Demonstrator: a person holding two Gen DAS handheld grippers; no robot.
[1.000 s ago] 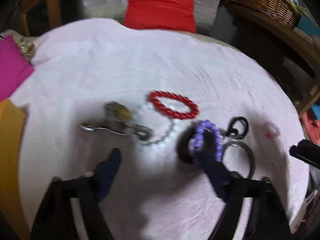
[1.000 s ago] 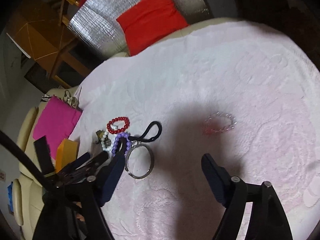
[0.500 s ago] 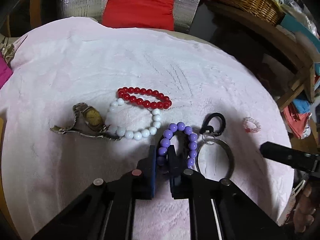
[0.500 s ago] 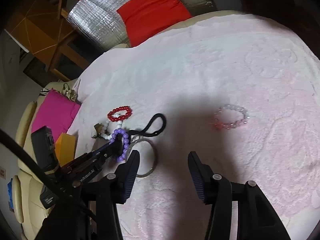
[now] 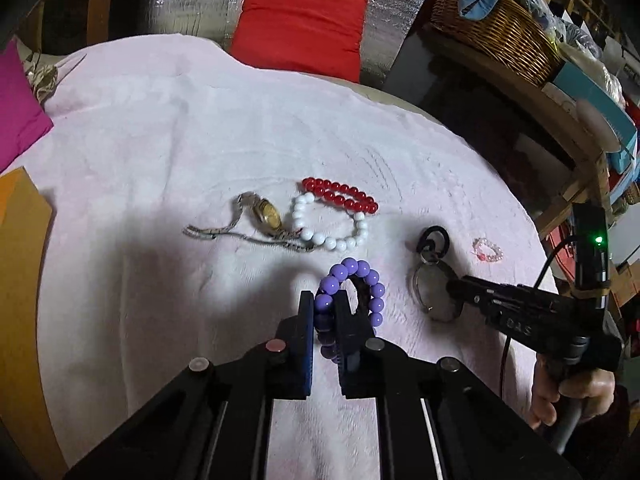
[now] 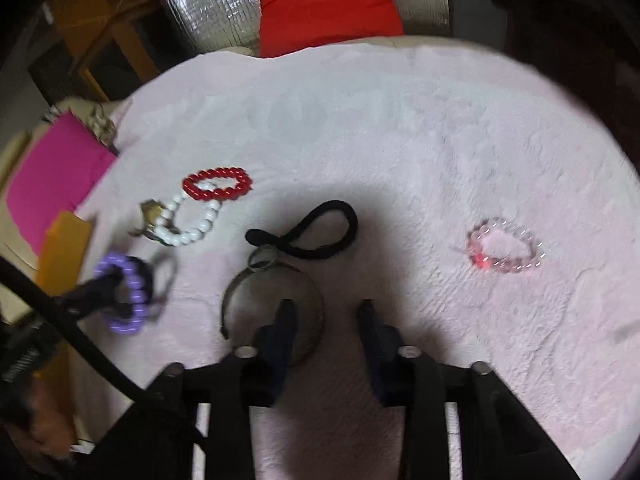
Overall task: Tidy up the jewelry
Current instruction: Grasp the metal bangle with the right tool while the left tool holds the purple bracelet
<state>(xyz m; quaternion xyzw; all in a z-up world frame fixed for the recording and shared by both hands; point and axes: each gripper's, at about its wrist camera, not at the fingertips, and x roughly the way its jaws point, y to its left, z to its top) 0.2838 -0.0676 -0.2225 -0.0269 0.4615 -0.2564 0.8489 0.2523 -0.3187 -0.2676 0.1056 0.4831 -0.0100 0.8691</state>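
Nice, your left gripper (image 5: pixel 320 312) went from wide open a second ago to clamped on the purple bead bracelet (image 5: pixel 356 292), which now looks lifted off the pink cloth (image 5: pixel 200 128), near the white bracelet (image 5: pixel 332 220) and watch (image 5: pixel 266 212). Your right gripper (image 6: pixel 324 312) has narrowed but grips nothing, poised over the metal bangle (image 6: pixel 240 284). Probably next.

Dim, shadowed; right view motion-blurred
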